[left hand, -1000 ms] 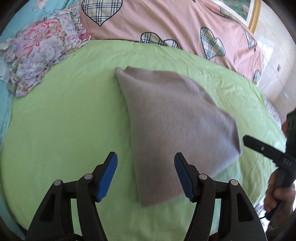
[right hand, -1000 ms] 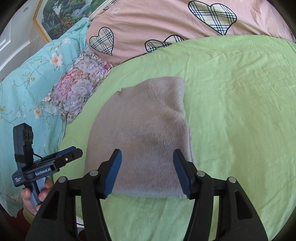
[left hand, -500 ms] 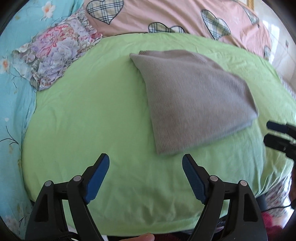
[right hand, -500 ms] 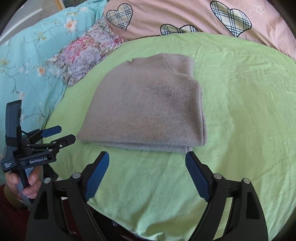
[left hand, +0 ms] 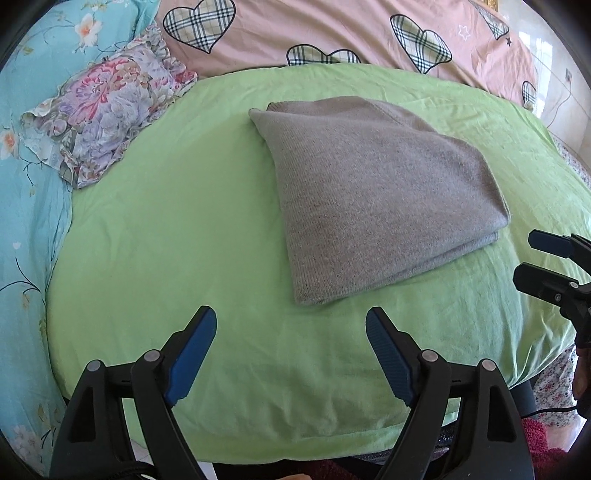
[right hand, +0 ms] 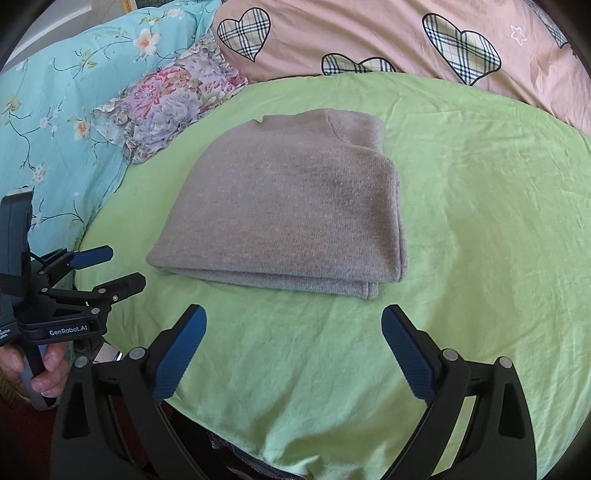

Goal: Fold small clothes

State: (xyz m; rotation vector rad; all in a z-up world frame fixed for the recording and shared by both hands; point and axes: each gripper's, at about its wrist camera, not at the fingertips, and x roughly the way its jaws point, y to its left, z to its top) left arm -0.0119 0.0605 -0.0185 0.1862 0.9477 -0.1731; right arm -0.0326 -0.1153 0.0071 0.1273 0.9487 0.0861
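We see a green sheet [left hand: 166,229] spread over the bed, with a pink quilt [left hand: 332,33] behind it and a blue floral cover [right hand: 55,96] at its side. A floral pillow [left hand: 107,118] lies at the sheet's far corner. The grey sweater [right hand: 288,206] lies folded mid-sheet. Our left tongs [left hand: 291,325] are released, well short of it; our right tongs [right hand: 293,323] are opening, with nothing between them.

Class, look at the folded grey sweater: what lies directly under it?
The sweater rests on the green sheet, which shows all around it. At its near edge its own folded layers are stacked. Whatever is beneath the sheet there, and inside the folds, is covered.
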